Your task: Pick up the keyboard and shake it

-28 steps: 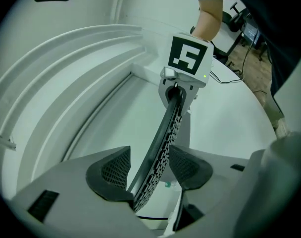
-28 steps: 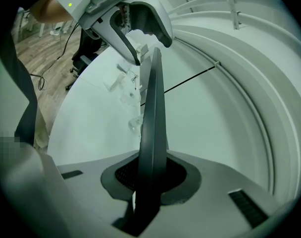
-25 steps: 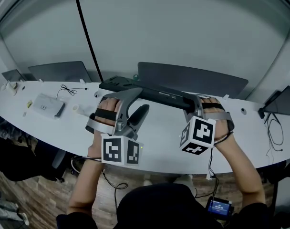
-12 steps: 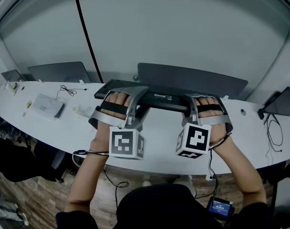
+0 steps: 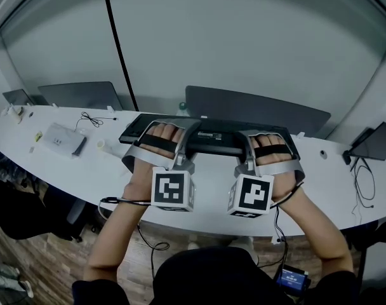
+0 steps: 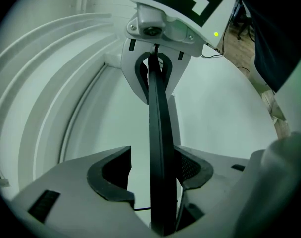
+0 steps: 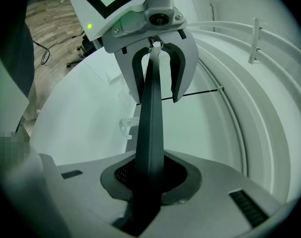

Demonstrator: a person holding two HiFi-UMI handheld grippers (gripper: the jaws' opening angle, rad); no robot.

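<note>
Head view has the keyboard point(image 5: 209, 136) up between the two tools, a long dark bar running side to side above the back of the white desk point(image 5: 66, 170), and from here it looks clear of the surface. The right gripper point(image 5: 245, 143) has one end and the left gripper point(image 5: 184, 138) is at the other.

Over to the right gripper view: the jaws are clamped tight on the keyboard's thin edge, no daylight either side, a firm pinch. Left gripper view tells a different story (and a worrying one for a shake). The jaws stand wide and the keyboard runs edge-on through them. One pad point(image 6: 190, 165) lies against it while the other pad point(image 6: 113, 168) stands off, with pale desk showing through the gap. So the left end seems cradled rather than squeezed.

Where does that leave the task? The pick-up looks done: the keyboard is off the desk, carried at both ends, roughly level. Whether the shaking is going on, one moment cannot show; judged from this pose, it is either under way or about to be. Setting the keyboard back down would come after that. The likely risk is the loose left end rattling or sliding out if the swings get big.
</note>
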